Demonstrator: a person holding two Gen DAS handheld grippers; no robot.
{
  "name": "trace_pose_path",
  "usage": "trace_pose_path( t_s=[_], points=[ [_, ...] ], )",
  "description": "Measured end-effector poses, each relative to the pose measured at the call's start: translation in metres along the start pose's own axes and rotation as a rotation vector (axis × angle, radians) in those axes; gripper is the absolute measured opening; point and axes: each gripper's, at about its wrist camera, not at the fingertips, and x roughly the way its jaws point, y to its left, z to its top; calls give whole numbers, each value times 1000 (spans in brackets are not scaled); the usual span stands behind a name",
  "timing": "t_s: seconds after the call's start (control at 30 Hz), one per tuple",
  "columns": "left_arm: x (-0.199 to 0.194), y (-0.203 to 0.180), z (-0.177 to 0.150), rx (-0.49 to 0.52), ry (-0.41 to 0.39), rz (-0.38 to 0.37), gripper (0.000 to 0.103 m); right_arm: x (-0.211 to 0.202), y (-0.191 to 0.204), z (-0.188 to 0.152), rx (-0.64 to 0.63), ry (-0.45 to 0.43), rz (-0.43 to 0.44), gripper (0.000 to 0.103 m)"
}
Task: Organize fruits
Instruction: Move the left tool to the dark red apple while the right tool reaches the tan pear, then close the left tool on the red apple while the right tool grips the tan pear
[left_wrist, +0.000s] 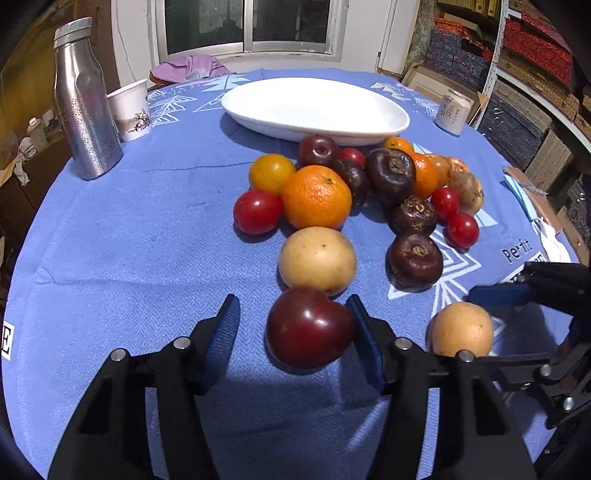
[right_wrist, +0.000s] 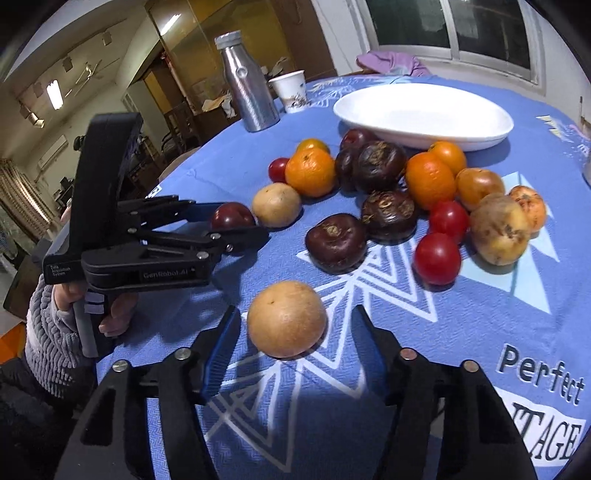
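Slippage threatens both fruits: left gripper (left_wrist: 293, 323) touches the dark red plum (left_wrist: 308, 328) with one pad only, while right gripper (right_wrist: 295, 334) straddles the tan round fruit (right_wrist: 287, 318) with its pads clear, so either may roll forward.

Both grippers are black plastic with blue ribbed pads and silver pivot screws. The left gripper (right_wrist: 236, 225) bears white "GenRobot.AI" lettering; the hand (right_wrist: 110, 314) wears a grey fuzzy sleeve (right_wrist: 48, 332) at seven o'clock.

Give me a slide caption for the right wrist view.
Right gripper straddles a tan round fruit on the blue tablecloth; white dish waits beyond the fruit pile.
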Motion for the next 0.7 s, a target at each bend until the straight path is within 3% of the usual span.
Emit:
trace_pose_path(
  t_s=[0.23,0.47,0.53,0.7],
  points=[
    [1,-4,-1,12,4,-22,53,8,5,4,-8,22,19,51],
    [0,-9,-3,28,10,-12,54,9,14,4,-54,26,-44,45],
    [-2,-9,-3,29,5,1,38,9,17,4,-70,24,-60,45],
    [-11,-12,-6,29,2,-13,37,-3,11,5,-48,-10,-77,45]
  ],
)
